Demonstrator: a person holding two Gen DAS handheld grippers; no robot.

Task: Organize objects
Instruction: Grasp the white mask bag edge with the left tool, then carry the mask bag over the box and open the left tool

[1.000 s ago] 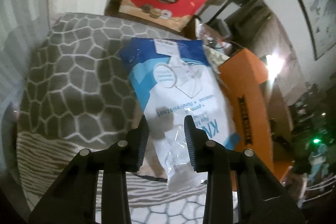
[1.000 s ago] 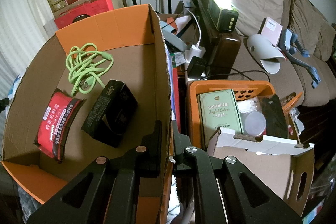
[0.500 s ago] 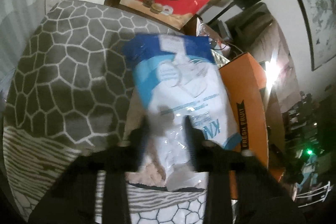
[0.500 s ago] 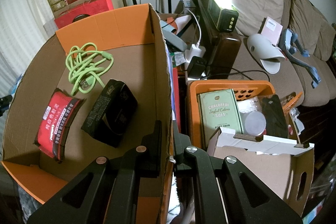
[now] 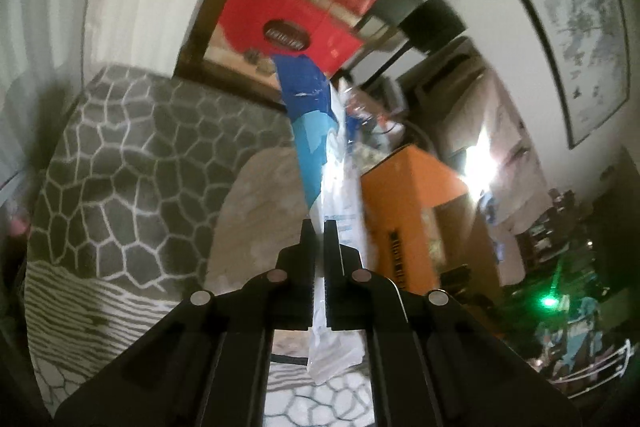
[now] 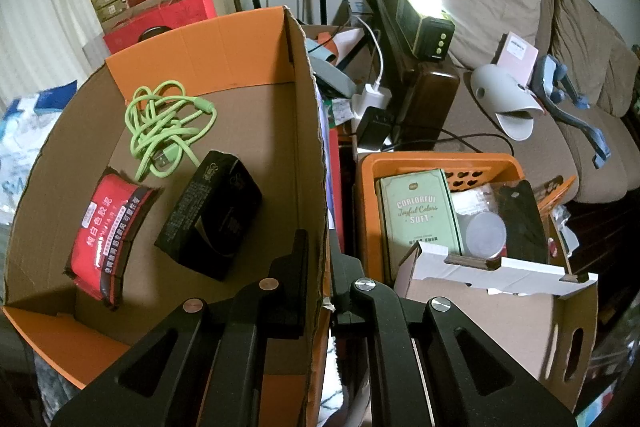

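Left wrist: grey patterned blanket (image 5: 120, 167), red boxes (image 5: 304, 23).

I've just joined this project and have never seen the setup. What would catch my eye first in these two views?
In the left view, a blue-and-white bag stands edge-on, pinched in the left tool, over a grey patterned cushion. In the right view, the right tool clamps the wall of a big orange cardboard box that holds a green cable, a red packet and a black carton.

A cable (image 6: 168, 131), packet (image 6: 106, 231) and carton (image 6: 210, 219) are contained in the box (image 6: 240, 55); a basket (image 6: 440, 163) is placed to its right.
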